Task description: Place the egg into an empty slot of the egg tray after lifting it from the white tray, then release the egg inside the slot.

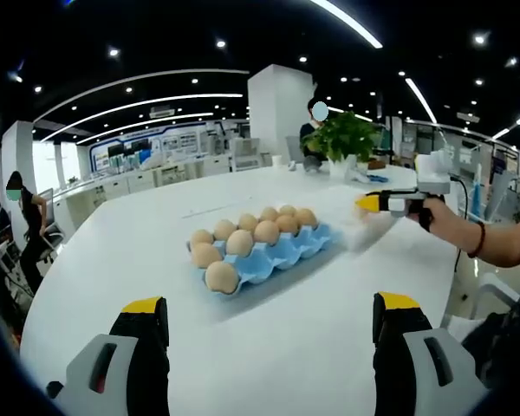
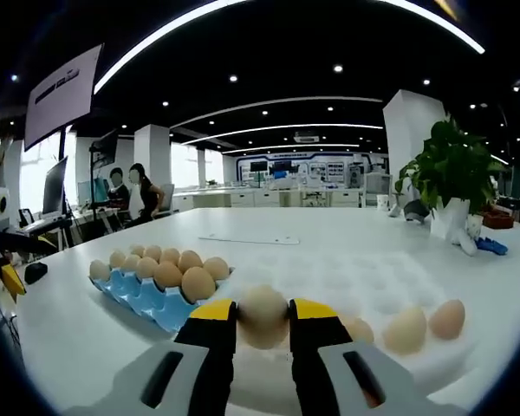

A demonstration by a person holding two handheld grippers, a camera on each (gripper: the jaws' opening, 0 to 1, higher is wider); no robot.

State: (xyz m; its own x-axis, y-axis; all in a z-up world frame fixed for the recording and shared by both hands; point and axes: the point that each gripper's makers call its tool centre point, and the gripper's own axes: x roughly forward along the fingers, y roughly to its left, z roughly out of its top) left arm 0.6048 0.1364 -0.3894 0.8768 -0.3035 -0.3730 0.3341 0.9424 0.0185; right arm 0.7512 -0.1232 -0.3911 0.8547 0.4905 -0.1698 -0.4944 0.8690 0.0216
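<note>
Right gripper [image 2: 262, 314] clamps one egg [image 2: 262, 317]; left gripper [image 1: 269, 314] gapes wide; blue egg tray [image 1: 282, 253] holds perhaps nine eggs

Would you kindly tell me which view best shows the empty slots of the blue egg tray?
The left gripper view: the blue egg tray lies open to the camera, its empty slots along the near right side. In the right gripper view the eggs stand behind its near wall, hiding any empty slots.
</note>
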